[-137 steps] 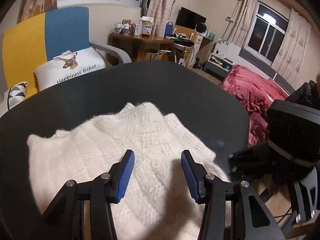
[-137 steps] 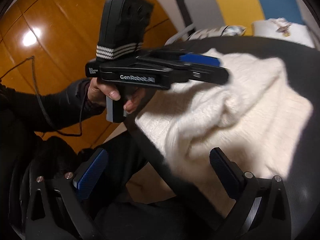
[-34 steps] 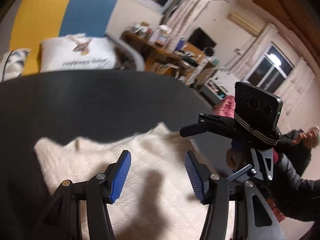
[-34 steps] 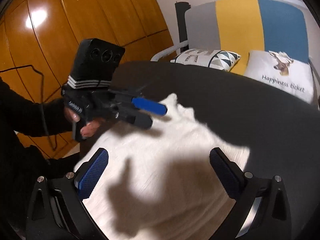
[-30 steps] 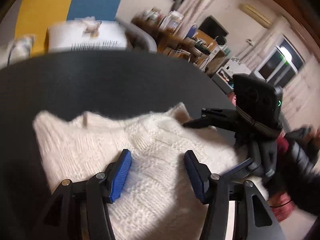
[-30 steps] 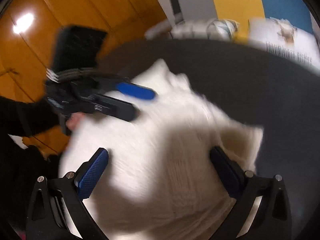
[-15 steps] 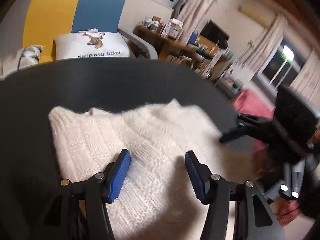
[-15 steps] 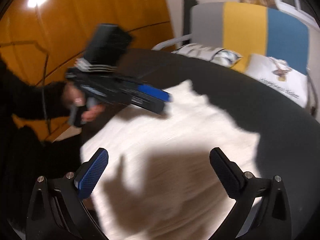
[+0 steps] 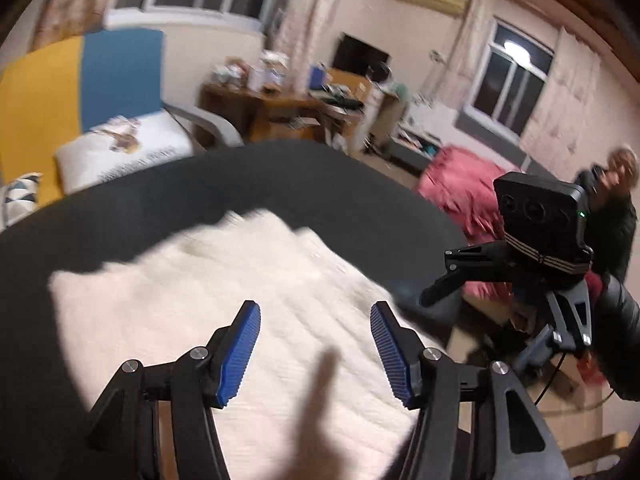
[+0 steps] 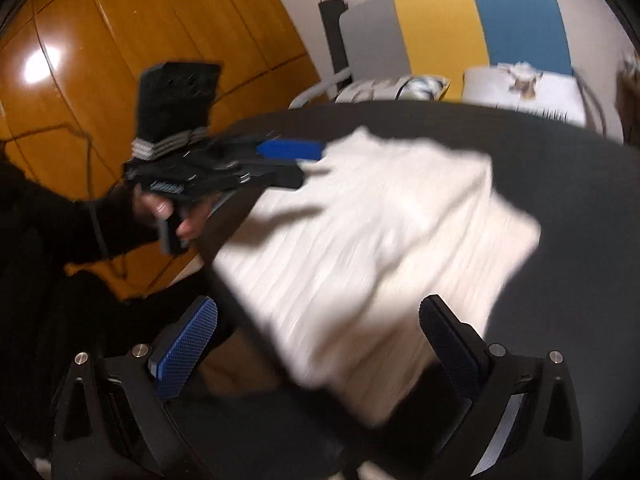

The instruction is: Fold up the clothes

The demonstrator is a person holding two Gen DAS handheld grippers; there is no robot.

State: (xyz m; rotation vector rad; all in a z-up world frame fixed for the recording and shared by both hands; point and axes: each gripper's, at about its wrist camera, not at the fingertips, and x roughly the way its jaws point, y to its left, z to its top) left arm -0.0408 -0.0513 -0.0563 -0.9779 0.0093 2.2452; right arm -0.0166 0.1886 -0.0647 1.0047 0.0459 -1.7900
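Left wrist view: one cream knitted sweater lies folded flat on one round black table, towards the near edge. The left gripper hovers above it, its two blue-padded fingers spread wide with nothing between them, and casts a shadow on the knit. To the right, off the table's edge, the right gripper is seen from the side in a person's dark sleeve. Behind the table stand one chair with yellow and blue panels, two cushions on it, one cluttered wooden desk and one pink bedcover.

Right wrist view: the same single sweater is motion-blurred and covers the table from its middle to the near rim. The right gripper is held above it, both fingers far apart and gripping nothing. The left gripper comes in from the left, carried by one bare hand; its tips are over the sweater's far corner, and whether they touch it I cannot tell. An orange wooden wall fills the left side.
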